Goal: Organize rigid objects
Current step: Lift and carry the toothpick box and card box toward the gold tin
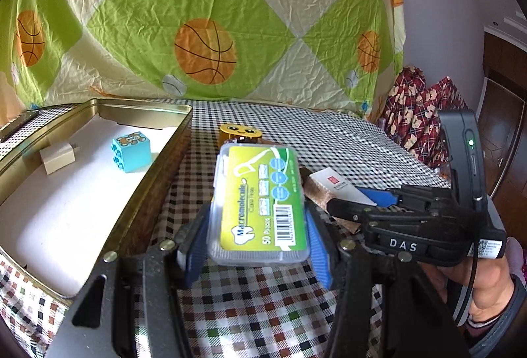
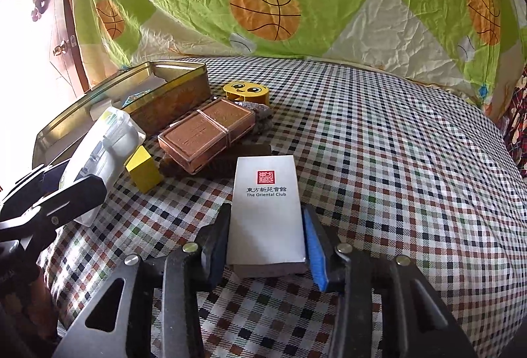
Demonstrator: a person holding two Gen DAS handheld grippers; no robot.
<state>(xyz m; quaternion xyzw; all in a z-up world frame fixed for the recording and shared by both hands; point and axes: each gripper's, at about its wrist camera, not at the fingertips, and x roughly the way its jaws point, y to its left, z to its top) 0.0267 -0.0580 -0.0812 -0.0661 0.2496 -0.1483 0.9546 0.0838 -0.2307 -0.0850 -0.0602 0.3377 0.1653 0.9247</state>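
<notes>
My left gripper (image 1: 257, 236) is shut on a clear floss-pick box with a green label (image 1: 260, 203), held just right of the gold tin tray (image 1: 158, 157). The tray holds a blue toy block (image 1: 131, 152) and a beige block (image 1: 57, 157). My right gripper (image 2: 266, 239) is shut on a white "The Oriental Club" box (image 2: 266, 213) over the checked cloth. In the right wrist view the left gripper (image 2: 49, 203) and floss box (image 2: 105, 144) show at the left, next to the tin tray (image 2: 171, 97).
A yellow smiley-face piece (image 2: 247, 91), a copper-brown box (image 2: 207, 134) on dark items, and a yellow block (image 2: 143, 168) lie beside the tin on the checked tablecloth (image 2: 395, 177). A basketball-print sheet (image 1: 204, 51) hangs behind.
</notes>
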